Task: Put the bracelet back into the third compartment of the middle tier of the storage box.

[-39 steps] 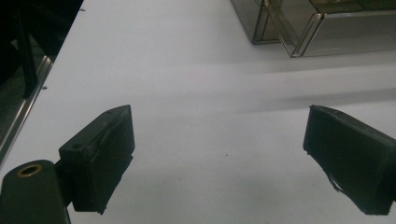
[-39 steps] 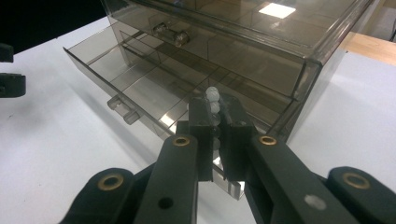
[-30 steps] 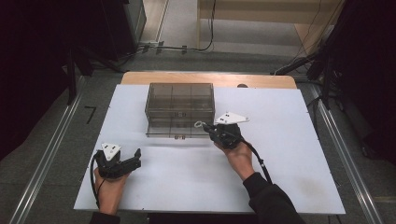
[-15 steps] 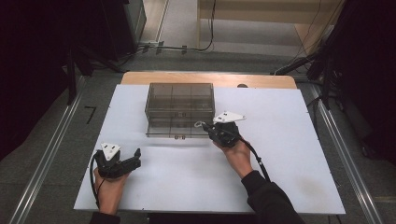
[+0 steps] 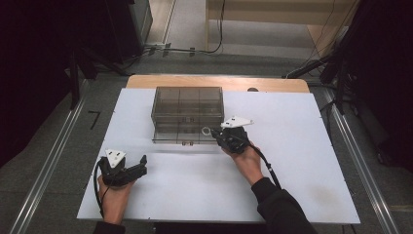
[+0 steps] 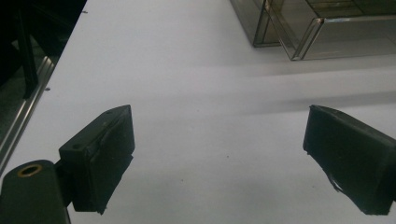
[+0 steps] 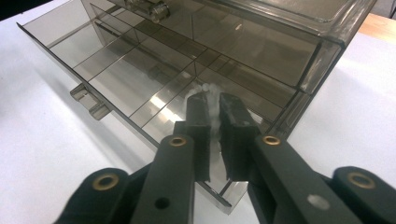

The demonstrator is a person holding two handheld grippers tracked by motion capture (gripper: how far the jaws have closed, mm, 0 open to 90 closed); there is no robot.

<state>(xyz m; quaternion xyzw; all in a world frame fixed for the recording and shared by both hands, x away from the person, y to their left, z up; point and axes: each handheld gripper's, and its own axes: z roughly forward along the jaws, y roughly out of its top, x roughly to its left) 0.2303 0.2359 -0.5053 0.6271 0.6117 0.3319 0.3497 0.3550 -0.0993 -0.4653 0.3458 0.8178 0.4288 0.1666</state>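
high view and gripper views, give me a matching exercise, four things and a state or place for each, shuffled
Things:
1. left gripper
2. right gripper
3. drawer
4. white board

States or places:
A. pulled out of the smoky clear box, split into compartments
B. jaws wide apart, nothing between them
C. lies under the box and both hands
D. jaws nearly shut on a small whitish thing over the drawer

Pairs: 1-B, 2-D, 3-A, 4-C

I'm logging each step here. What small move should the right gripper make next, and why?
Probably open a little wider. The right gripper, whose jaws have just been opening, has a small white thing between its jaws, right over a near compartment of the pulled-out drawer. Letting go there should drop it in.
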